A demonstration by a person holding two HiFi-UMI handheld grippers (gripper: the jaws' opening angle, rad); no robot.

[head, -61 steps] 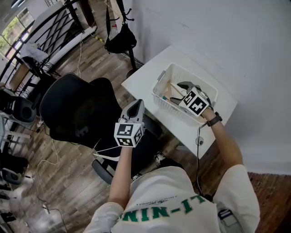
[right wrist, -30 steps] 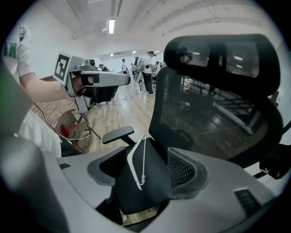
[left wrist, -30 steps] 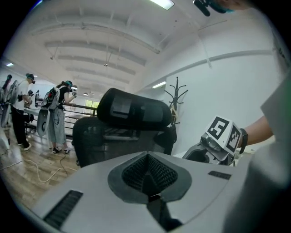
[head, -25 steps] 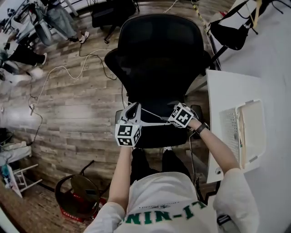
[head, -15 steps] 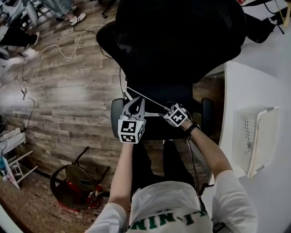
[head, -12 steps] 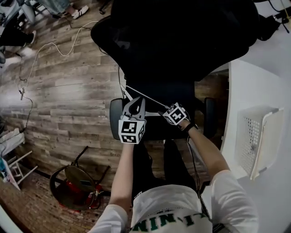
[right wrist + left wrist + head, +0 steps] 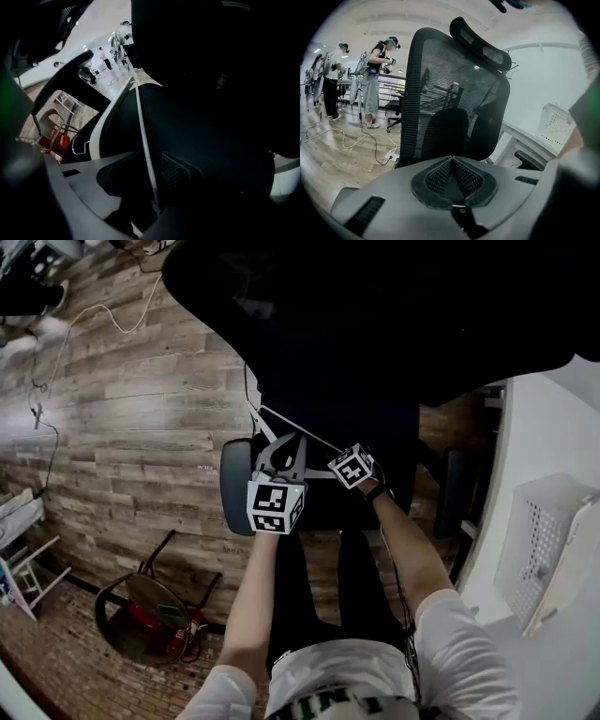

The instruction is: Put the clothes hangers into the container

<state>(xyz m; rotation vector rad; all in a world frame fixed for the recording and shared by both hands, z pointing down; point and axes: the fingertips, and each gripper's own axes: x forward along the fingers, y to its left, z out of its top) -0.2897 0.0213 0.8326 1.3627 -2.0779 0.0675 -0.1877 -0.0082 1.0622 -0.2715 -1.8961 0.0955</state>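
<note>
Both forearms reach forward from the body over the black office chair [image 7: 375, 315], close together above its seat. The left arm is bare and nearly straight, and carries the left tool [image 7: 281, 448] with its marker cube facing up and its jaws pointing away from the person. In the left gripper view that tool is clenched, its pads meeting with nothing between them. It points at the chair's mesh back. The right arm comes in from the right with the elbow bent and a dark band at the wrist. The right tool [image 7: 332, 457] is turned toward the left tool and sits just beside it. The white clothes hanger [image 7: 295, 428] shows as a thin pale bar slanting across the dark seat. In the right gripper view this bar runs straight down between the right tool's jaws. The jaws are closing on it, and a dark gap shows on one side of the bar. The white perforated container [image 7: 539, 540] stands on the white desk [image 7: 534, 427] at the far right, well apart from the hanger and both tools.
</note>
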